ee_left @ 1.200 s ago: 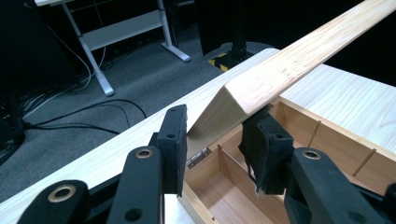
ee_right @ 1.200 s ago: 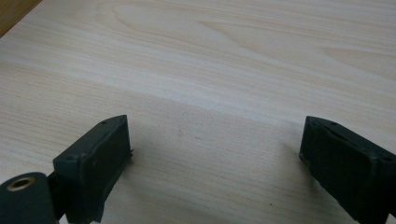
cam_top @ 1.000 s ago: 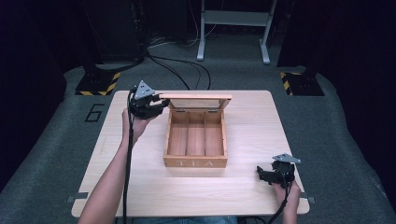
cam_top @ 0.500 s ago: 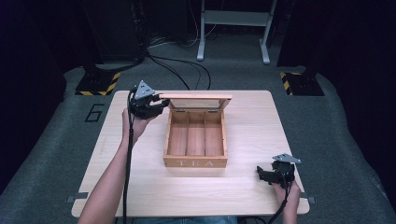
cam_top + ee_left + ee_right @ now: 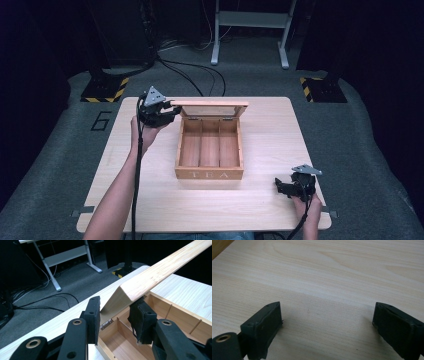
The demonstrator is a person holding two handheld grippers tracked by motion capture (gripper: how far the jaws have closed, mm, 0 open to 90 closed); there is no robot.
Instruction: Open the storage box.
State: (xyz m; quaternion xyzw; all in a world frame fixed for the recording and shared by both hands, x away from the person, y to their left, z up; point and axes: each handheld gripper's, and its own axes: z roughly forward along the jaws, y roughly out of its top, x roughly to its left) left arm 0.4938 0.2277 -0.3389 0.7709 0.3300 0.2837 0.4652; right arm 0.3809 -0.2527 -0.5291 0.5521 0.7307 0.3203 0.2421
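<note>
Left gripper [image 5: 170, 113] pinches the lid [image 5: 210, 103] corner at 11 o'clock. Centred on the pale tabletop [image 5: 280, 130], the wooden TEA box [image 5: 209, 174] stands open, three compartments running 12 to 6, lid raised at 12. Right gripper [image 5: 278, 186], spread apart, rests at 4 o'clock. Grey carpet [image 5: 370, 150] surrounds.

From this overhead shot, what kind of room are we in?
Probably a lab recording station: a numbered wooden table on grey carpet, hazard-striped stand bases, loose cables behind, dark surrounds, and one prop, a wooden tea box.
</note>
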